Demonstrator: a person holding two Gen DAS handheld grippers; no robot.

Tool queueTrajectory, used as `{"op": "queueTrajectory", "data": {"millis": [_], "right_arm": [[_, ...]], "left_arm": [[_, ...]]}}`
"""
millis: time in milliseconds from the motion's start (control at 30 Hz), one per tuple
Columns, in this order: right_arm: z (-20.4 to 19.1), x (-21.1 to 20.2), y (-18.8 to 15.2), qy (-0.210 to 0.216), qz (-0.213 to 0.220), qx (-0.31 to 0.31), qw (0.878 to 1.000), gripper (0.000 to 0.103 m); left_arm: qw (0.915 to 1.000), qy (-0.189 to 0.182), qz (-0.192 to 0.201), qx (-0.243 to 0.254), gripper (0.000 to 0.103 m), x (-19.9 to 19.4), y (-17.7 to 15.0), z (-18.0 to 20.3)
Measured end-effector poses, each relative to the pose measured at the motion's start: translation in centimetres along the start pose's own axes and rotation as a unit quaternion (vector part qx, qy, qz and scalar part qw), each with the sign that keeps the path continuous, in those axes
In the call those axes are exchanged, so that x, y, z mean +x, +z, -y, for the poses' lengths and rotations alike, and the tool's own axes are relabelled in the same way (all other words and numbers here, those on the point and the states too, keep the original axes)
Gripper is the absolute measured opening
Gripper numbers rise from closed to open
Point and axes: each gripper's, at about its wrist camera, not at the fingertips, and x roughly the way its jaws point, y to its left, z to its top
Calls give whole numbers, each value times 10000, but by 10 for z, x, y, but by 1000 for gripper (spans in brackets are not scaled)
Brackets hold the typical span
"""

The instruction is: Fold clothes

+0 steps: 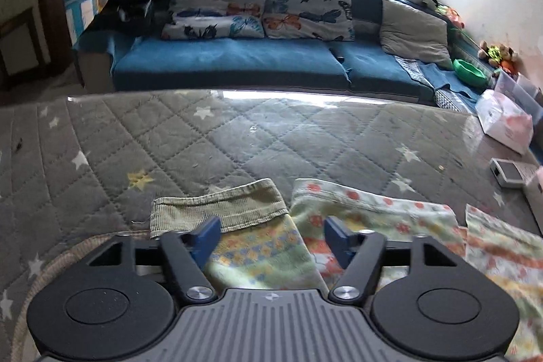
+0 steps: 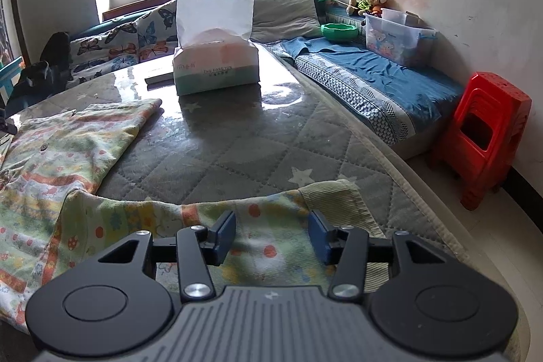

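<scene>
Your printed garment (image 2: 68,158) is soft, matt cotton with ribbed cuffs (image 1: 220,209). The quilted table cover (image 1: 169,141) lies under glossy clear film. Far right, the red stool (image 2: 482,131) is shiny plastic.

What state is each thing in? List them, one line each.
left gripper: open, over a sleeve cuff
right gripper: open, over the other cuff
patterned garment: spread flat, unfolded
tissue pack: open, tissue sticking up
green bowl: upright on sofa
red stools: stacked
</scene>
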Motion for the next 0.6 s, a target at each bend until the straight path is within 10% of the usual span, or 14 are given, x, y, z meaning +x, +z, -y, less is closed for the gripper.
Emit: {"op": "queueTrajectory", "data": {"millis": [267, 600], "right_arm": [[1, 1, 0, 53, 14, 31, 10000, 53], [1, 2, 1, 86, 25, 28, 10000, 54]], "left_arm": [[9997, 44, 77, 231, 41, -2, -3, -5], [9993, 109, 109, 350, 43, 6, 1, 9]]}}
